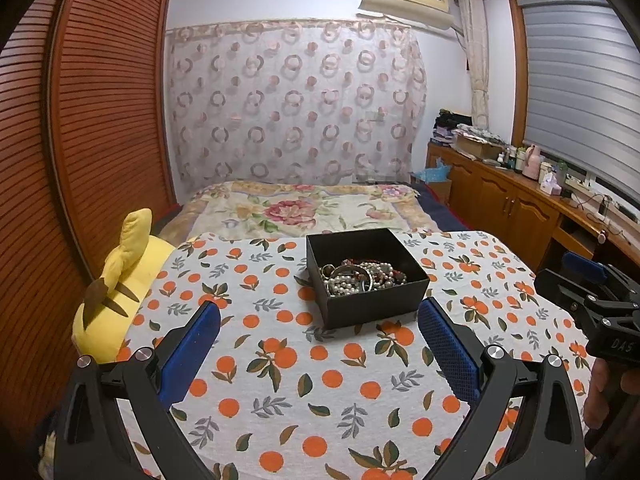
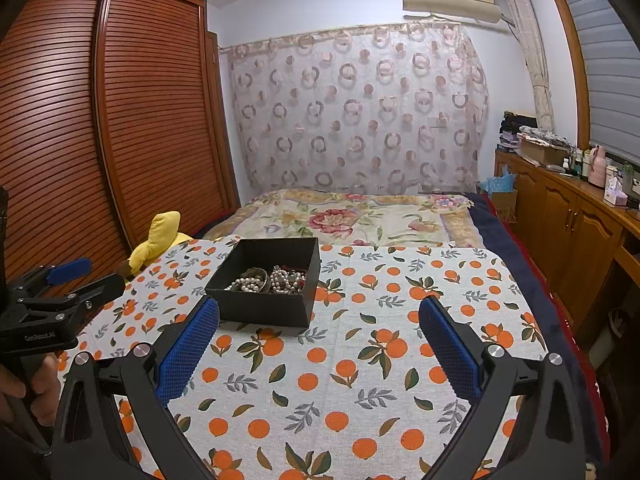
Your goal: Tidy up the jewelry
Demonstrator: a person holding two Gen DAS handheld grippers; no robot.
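Note:
A black open box [image 1: 372, 304] stands on the orange-print cloth [image 1: 304, 392] and holds a tangle of pearl necklaces and bracelets [image 1: 362, 278]. My left gripper [image 1: 320, 320] is open and empty, just short of the box's near wall. In the right wrist view the box [image 2: 264, 304] sits ahead to the left with the jewelry [image 2: 268, 280] inside. My right gripper [image 2: 320, 320] is open and empty, to the right of the box's near corner. The right gripper also shows at the right edge of the left wrist view [image 1: 580, 280], and the left gripper at the left edge of the right wrist view [image 2: 86, 276].
A yellow plush toy [image 1: 120, 280] lies at the cloth's left edge. A floral blanket [image 1: 312, 208] covers the bed beyond. A brown slatted wardrobe [image 1: 80, 140] stands left. A wooden cabinet [image 1: 520, 200] with bottles runs along the right.

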